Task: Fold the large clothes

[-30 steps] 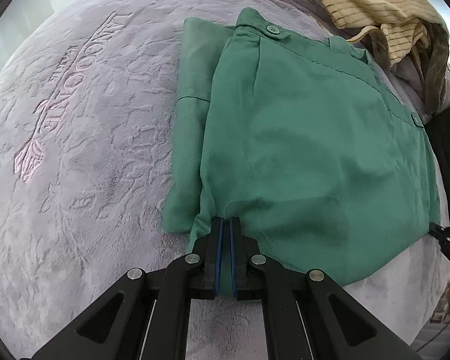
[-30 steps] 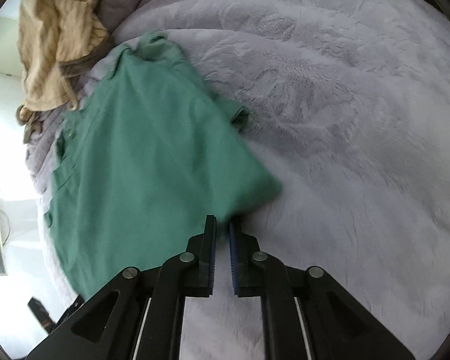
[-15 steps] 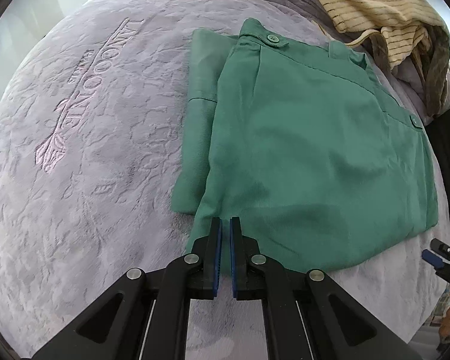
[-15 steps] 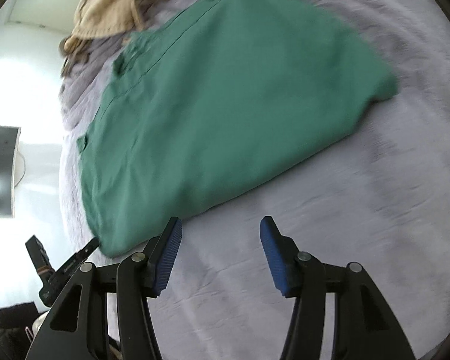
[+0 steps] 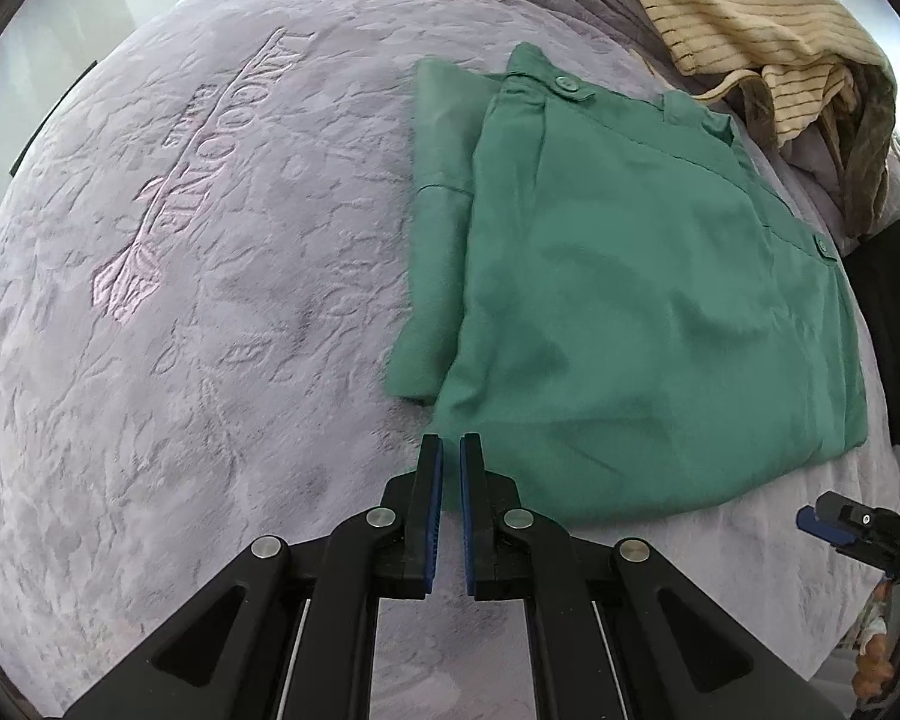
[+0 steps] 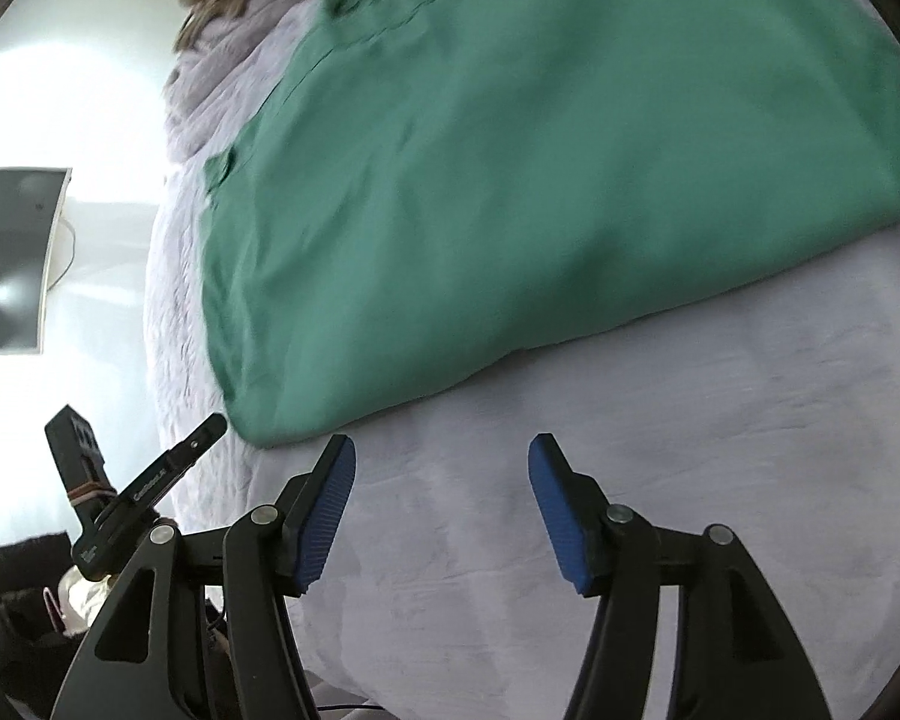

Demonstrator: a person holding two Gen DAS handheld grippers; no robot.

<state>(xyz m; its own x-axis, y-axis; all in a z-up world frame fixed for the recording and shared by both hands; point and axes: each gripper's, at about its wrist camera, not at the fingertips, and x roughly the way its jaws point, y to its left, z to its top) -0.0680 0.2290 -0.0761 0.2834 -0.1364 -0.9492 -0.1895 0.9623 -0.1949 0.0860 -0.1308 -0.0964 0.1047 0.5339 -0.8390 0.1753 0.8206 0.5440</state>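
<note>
Green trousers (image 5: pixel 630 300) lie folded flat on a grey plush blanket (image 5: pixel 180 420), waistband and buttons at the far side. My left gripper (image 5: pixel 451 441) hovers just off their near left corner; it is shut and holds nothing, with only blanket showing in the thin slit. In the right wrist view the trousers (image 6: pixel 540 180) fill the upper half. My right gripper (image 6: pixel 441 450) hangs over bare blanket (image 6: pixel 570 540) just short of their near corner. Its jaws are opening, with nothing between them.
A striped beige garment (image 5: pixel 750 18) is heaped at the far right of the bed. A black clamp-like device (image 6: pixel 138 492) stands past the bed's edge, and a dark screen (image 6: pixel 12 258) sits beyond it. Dark fabric (image 5: pixel 894 300) lies right of the trousers.
My left gripper let go of the trousers' hem and pulled back a little. My right gripper opened wide, rolled, and slid sideways along the near edge toward the corner by the bed's side.
</note>
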